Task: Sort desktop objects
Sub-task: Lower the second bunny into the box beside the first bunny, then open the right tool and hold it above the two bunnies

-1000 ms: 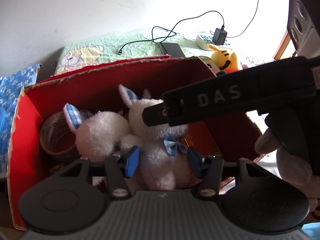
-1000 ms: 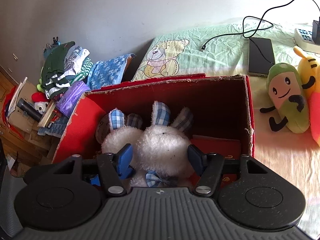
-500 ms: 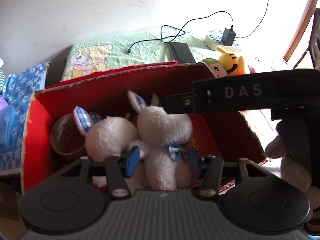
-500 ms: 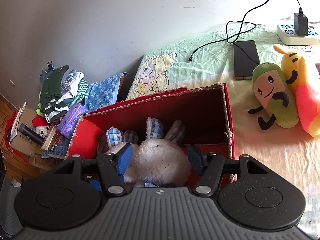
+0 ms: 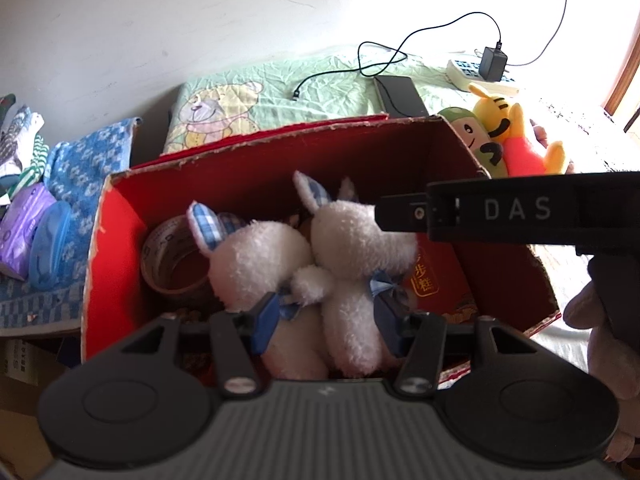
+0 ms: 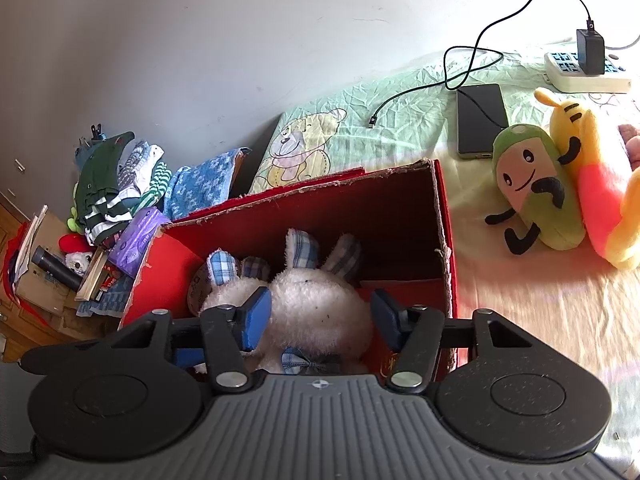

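Observation:
Two white plush bunnies with blue checked ears lie side by side in the red cardboard box [image 5: 360, 160]: the left bunny [image 5: 256, 256] and the right bunny [image 5: 352, 236]. A roll of tape [image 5: 168, 256] and a red envelope [image 5: 436, 276] lie beside them. My left gripper [image 5: 326, 320] hovers open over the box's near edge, holding nothing. My right gripper [image 6: 320, 320] is open too, above the right bunny [image 6: 320, 300], and its black body [image 5: 516, 210] crosses the left wrist view. A green plush [image 6: 536, 196] and a yellow plush [image 6: 592, 176] lie on the bed, right of the box [image 6: 380, 208].
A phone [image 6: 480, 118], a charging cable and a power strip [image 6: 584, 72] lie on the green bear-print sheet behind the box. Folded clothes [image 6: 116, 180] and a blue towel [image 5: 80, 168] are piled to the left. A hand [image 5: 600, 320] holds the right gripper's handle.
Both grippers have drawn back and up from the box, so it looks smaller and more of the bed shows. The bunnies stay in the box.

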### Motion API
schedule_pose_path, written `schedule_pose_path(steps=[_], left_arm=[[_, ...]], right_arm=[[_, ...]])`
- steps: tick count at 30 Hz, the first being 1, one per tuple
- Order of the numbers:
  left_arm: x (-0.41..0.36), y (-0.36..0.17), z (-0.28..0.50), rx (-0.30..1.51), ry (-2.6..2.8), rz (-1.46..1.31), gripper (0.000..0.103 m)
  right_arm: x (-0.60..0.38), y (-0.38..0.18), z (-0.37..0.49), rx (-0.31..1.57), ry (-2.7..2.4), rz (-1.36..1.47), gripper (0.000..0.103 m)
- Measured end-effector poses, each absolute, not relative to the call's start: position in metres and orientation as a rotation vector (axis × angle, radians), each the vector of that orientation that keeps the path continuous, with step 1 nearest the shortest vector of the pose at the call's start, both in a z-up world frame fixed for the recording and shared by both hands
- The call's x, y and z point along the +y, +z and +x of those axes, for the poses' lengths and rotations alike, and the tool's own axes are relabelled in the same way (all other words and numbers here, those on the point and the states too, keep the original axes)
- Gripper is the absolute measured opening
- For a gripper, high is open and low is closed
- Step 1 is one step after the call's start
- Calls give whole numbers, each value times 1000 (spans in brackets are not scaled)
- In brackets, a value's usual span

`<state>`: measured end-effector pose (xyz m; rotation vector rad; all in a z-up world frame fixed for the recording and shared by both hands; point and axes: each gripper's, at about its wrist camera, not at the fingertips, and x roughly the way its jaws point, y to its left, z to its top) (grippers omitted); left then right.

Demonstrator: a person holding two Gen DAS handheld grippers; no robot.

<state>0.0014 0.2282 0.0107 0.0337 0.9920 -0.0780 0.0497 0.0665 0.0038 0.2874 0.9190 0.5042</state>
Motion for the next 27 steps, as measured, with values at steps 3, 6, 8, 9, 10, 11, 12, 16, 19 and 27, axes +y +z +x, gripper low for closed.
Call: schedule_pose_path(steps=[3,6,8,9,10,11,12,16,19,27], left_arm=[[229,9,1,1001,-60,40,56],[229,8,1,1007,-53,39,56],[228,8,1,1008,-46,40,56],[228,7,1,1011,-41,41,56],[228,6,2,1015,-35,42,57],[229,6,2,1019,-29,43,57],[229,5,2,1023,-22,41,57],[232,2,3,1035,-6,33,59],[232,2,2,1034,5,34,61],[234,0,2,1041,19,29,63]], right_arm=[[67,3,48,922,509,284,57],[67,2,47,921,509,281,57],[67,2,46,923,509,283,57],[67,1,46,924,508,283,57],[66,1,46,925,506,284,57],[66,0,45,925,505,285,57],[66,-1,45,926,504,287,57],[65,-1,43,922,504,287,57],[65,-1,42,920,502,284,56],[64,-2,41,913,488,269,50]])
